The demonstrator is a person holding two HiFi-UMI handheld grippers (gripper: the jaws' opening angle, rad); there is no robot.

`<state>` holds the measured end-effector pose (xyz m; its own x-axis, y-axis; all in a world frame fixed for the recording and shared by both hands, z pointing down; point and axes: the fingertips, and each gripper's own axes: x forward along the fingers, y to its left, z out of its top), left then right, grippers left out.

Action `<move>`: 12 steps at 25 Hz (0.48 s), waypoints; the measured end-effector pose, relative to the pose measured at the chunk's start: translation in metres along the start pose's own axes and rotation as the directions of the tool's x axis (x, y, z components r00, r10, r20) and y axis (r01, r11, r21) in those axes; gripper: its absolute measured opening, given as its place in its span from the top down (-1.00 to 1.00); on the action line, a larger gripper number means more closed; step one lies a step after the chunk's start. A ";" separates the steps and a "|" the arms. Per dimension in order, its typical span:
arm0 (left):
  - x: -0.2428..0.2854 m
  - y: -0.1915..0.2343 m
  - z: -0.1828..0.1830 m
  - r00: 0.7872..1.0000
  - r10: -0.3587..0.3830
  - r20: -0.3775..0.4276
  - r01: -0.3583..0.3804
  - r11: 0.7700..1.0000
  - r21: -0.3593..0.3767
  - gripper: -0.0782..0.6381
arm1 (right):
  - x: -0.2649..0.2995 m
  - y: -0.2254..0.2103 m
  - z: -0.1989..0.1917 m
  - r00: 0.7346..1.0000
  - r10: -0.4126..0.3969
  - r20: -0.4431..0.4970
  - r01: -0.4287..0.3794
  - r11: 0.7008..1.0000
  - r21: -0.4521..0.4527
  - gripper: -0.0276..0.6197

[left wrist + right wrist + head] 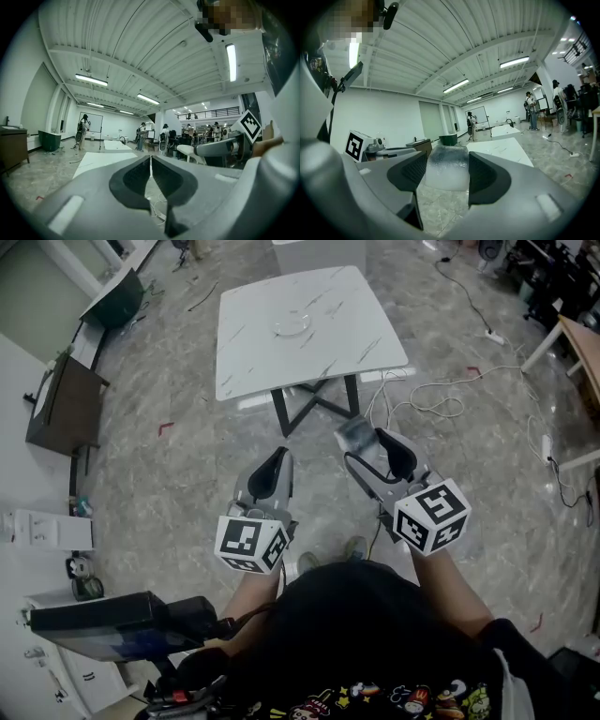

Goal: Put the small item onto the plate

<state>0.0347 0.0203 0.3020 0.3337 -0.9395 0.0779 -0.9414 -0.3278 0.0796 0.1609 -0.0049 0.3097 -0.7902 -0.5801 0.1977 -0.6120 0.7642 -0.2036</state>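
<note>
A clear plate point(292, 323) lies near the middle of the white marble-look table point(253, 362), well ahead of both grippers. My right gripper point(361, 442) is shut on a small frosted translucent block point(446, 168), also seen at its tip as the block point(354, 434) in the head view. My left gripper point(277, 465) is shut with nothing between its black pads point(136, 180). Both are held over the floor, short of the table point(499, 149).
White cables point(427, 395) trail on the floor right of the table. A dark cabinet point(66, 409) stands at the left, a green bin point(117, 301) behind it. A wooden table edge point(581, 352) shows at the right. Several people stand far off in the hall.
</note>
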 end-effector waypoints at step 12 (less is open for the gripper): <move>0.036 -0.045 -0.015 0.998 0.067 -0.019 -0.067 0.998 0.001 0.76 | -0.013 -0.048 -0.011 0.995 0.094 -0.009 -0.094 0.995 0.014 -0.04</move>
<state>0.0897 0.0031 0.3158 0.2709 -0.9572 0.1019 -0.9616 -0.2645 0.0728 0.2012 -0.0308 0.3272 -0.8442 -0.5028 0.1858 -0.5351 0.8115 -0.2349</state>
